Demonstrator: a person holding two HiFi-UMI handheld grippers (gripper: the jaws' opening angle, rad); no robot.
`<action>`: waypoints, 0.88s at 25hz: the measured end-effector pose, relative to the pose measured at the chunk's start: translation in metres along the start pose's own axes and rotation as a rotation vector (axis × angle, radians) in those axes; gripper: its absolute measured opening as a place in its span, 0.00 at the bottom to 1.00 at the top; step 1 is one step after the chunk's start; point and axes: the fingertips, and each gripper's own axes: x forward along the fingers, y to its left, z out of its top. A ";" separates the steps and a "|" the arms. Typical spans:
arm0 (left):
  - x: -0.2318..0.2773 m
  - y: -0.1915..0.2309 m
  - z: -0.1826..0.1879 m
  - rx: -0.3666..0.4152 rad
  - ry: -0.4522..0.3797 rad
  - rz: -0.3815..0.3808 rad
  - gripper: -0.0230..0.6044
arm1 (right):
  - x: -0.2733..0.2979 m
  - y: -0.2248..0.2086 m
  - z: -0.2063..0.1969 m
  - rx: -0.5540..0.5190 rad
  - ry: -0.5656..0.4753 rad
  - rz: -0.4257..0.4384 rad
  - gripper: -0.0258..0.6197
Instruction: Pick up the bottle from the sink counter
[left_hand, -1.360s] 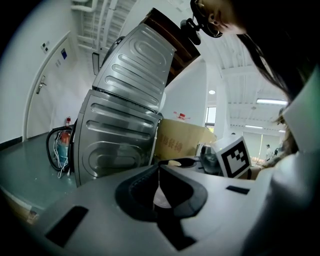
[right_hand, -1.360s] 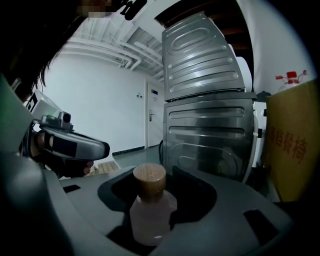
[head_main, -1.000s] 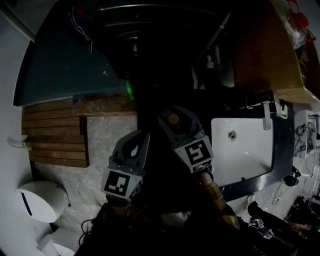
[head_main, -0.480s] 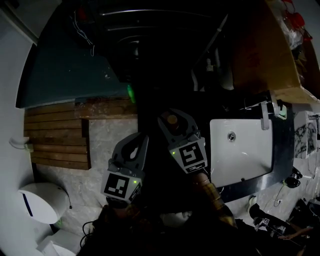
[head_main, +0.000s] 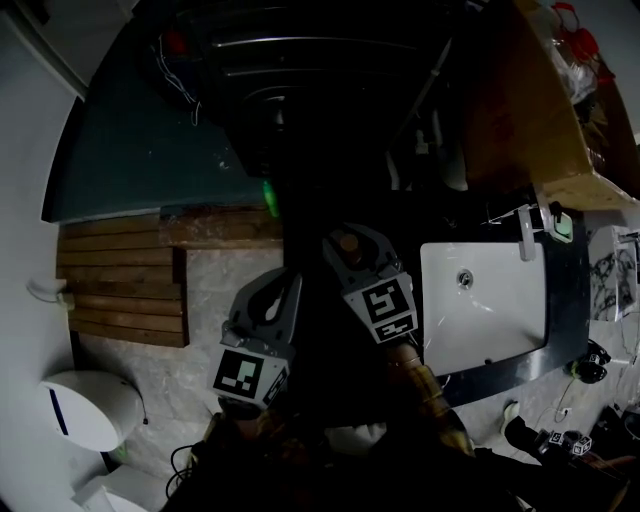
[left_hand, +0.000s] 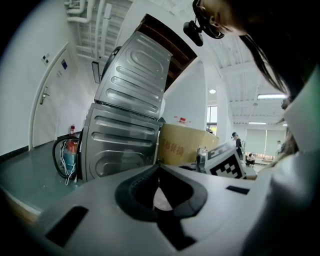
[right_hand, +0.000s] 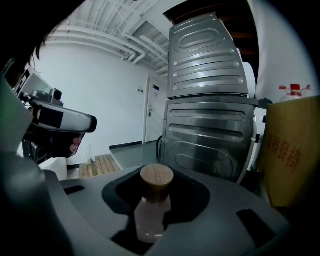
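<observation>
I am gripping the bottle (right_hand: 150, 220) in my right tool (head_main: 349, 237). Its jaws have just been closing, and they are now pinching the pale body while the wooden cap (right_hand: 157, 176) is poking up between them. My left tool (left_hand: 159, 171) is hanging just beside it, clenched on nothing. From the head view, the bottle is riding clear of the dark bench (head_main: 566, 300), left of the white sink (head_main: 485, 300). Farther off, two stacked steel machines (right_hand: 210, 130) are standing, with a cardboard box (right_hand: 292, 160) sitting just to their right.
</observation>
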 end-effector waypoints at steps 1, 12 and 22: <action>-0.002 0.000 0.002 0.003 -0.006 0.002 0.07 | 0.000 0.000 0.000 0.007 0.003 -0.003 0.23; -0.020 -0.012 0.031 0.033 -0.069 -0.002 0.07 | -0.028 0.001 0.019 0.063 -0.032 -0.041 0.22; -0.038 -0.041 0.067 0.056 -0.137 -0.059 0.07 | -0.077 0.007 0.081 0.010 -0.148 -0.081 0.22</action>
